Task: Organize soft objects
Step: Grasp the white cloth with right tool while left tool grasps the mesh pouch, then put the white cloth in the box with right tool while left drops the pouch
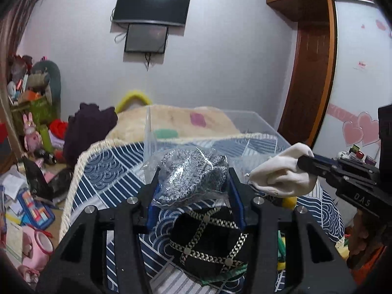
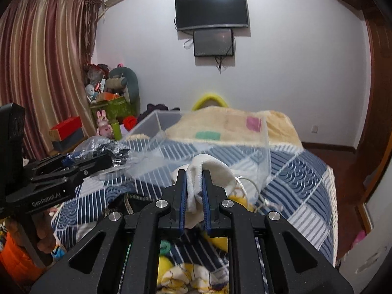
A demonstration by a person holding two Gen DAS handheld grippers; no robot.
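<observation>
Sock [image 2: 208, 169], light and floppy, pinched mid-fold by right hand-held gripper [image 2: 194, 183]; left hand-held gripper [image 1: 193, 183] clamps slippery bagged knit [image 1: 191, 176]; bin [image 2: 259, 144] at 12 o'clock.

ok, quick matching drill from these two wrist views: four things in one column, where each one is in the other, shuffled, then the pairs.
Things:
1. white cloth
2. bagged grey knit
3. black hat with gold trim
4. clear plastic box

Places:
A. lying on the blue patterned bedspread, under the left gripper
B. between the right gripper jaws
C. standing on the bed, beyond both grippers
D. between the left gripper jaws

Pairs: 1-B, 2-D, 3-A, 4-C
</observation>
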